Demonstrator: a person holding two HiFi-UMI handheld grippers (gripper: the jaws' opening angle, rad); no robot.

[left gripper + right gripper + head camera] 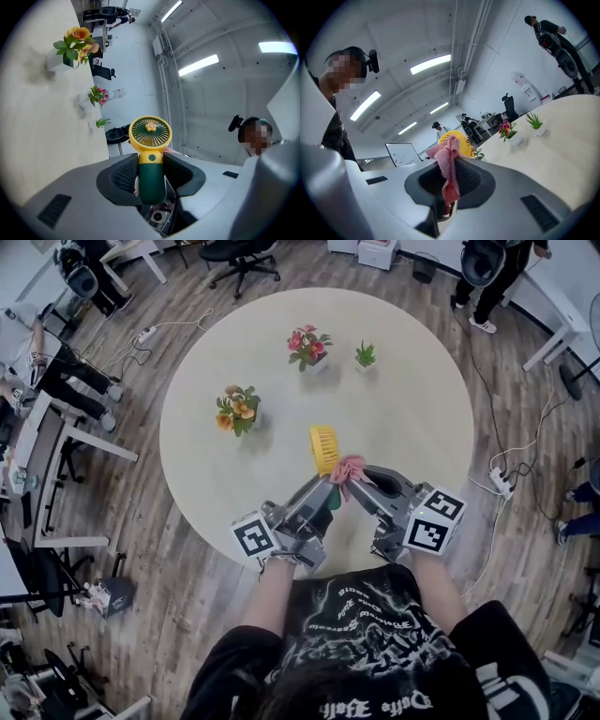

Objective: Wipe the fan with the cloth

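Over the near edge of the round counter [412,409], I am holding both tools close together in front of my chest, tips nearly meeting. My left tool [323,495] is gripping the fan [150,136]: its two dark pads are pressing on either side of the green handle, so the tool is sitting partly closed around that width. The yellow head with its round grille and small flower at the centre is sticking out past the pad tips. The fan is hanging in the air, clear of the counter.

My right tool [450,176] is pinching the pink cloth [449,164]. The pads are sitting narrow, with the cloth bunching between them, one end drooping back into the tool and the other puffing out in front. From above, that bunch is sitting right at the base of the yellow head, on its right side; in the right gripper view it is covering part of the head. I cannot tell whether it is actually pressing on the fan or just sitting beside it.

Farther out on the counter, three small pots are standing well apart from the fan: orange flowers [238,410] to the left, pink flowers [308,346] beyond them, and a green plant [365,356] just right of those.
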